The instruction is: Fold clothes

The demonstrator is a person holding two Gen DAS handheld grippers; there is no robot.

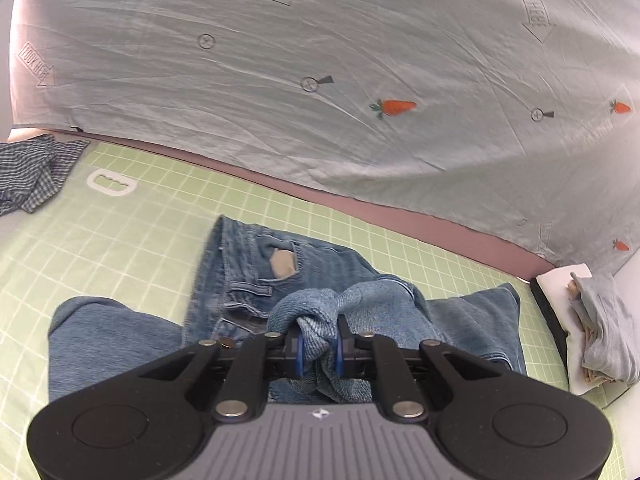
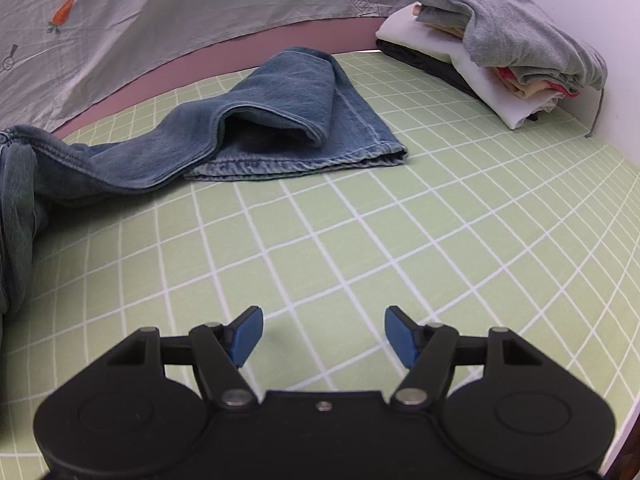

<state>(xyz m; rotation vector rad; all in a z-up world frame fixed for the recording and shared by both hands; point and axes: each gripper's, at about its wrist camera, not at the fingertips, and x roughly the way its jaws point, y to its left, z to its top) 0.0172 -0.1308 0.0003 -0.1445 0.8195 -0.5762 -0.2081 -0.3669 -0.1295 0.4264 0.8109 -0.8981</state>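
Here my left hand-held gripper [image 1: 319, 350] pinches a bunched fold of the jeans [image 1: 256, 280], which sprawl across the green checked surface [image 1: 132, 220]. My right hand-held gripper [image 2: 323, 336] gapes wide over bare grid; folded clothes [image 2: 500, 40] sit beyond.

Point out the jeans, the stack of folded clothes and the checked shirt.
jeans [image 1: 256, 264]: left wrist view, waistband area beside the back pocket.
stack of folded clothes [image 2: 516, 28]: right wrist view, grey garment on top.
checked shirt [image 1: 36, 172]: left wrist view, crumpled middle.
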